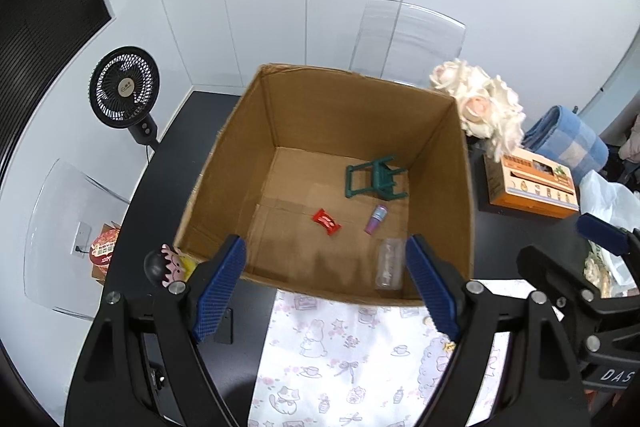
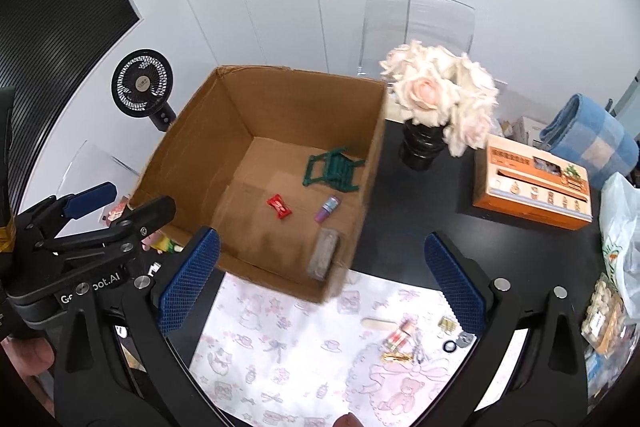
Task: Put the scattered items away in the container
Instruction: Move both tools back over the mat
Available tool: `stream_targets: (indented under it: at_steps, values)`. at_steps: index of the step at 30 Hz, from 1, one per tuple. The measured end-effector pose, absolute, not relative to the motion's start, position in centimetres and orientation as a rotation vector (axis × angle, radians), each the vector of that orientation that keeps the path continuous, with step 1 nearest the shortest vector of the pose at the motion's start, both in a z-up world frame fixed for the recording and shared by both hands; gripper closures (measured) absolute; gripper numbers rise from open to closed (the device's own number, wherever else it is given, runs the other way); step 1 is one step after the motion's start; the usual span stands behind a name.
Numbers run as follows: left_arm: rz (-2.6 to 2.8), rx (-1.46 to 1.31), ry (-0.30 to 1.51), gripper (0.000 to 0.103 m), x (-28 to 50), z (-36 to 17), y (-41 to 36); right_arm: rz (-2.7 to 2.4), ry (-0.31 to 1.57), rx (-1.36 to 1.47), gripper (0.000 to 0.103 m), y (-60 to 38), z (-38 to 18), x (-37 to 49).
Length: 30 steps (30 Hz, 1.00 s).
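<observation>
both jaws stand wide apart, left gripper (image 1: 326, 291) and right gripper (image 2: 322, 277) holding nothing. inside the cardboard box (image 1: 352, 107), the purple tube (image 1: 376, 219) points toward 1 o'clock, with the green toy chair (image 1: 374, 179) tipped over at 12 o'clock of it.

Brown box (image 1: 352, 115), green toy chair (image 1: 376, 179)

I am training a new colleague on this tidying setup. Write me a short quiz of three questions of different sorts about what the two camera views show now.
1. True or false: the cardboard box already holds a green toy chair.
2. Which item lies in the box beside the red candy wrapper? A) purple tube B) scissors C) spoon
3. Fill in: the small items not yet tidied lie on the printed ____ in front of the box.

Key: 1 true. 2 A. 3 cloth. Both the left gripper and the right gripper are open and hold nothing.
</observation>
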<state>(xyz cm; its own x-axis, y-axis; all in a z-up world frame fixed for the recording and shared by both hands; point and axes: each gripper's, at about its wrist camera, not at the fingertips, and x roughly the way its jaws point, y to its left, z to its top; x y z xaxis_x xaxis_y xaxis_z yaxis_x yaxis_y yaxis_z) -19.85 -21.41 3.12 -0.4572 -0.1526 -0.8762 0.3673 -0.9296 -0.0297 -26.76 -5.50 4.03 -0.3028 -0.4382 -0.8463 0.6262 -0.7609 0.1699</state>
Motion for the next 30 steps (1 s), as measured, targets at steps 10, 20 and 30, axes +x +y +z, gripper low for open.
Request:
stream_targets:
  at_steps: [10,20,30]
  values:
    - [-2.482,1.448,0.269,0.022,-18.3,3.0,-14.5,-2.143,0.225,1.27,0.0,2.8,4.5,-25.2]
    - [-2.539,1.506,0.221,0.022,-16.9,0.7,-7.2,-2.181,0.183,1.326,0.0,11.2,1.9,-23.9]
    - [-2.585,1.55,0.197,0.022,-15.0,-2.8,-1.9,-2.211,0.166,1.396,0.0,17.1,-3.0,-23.2]
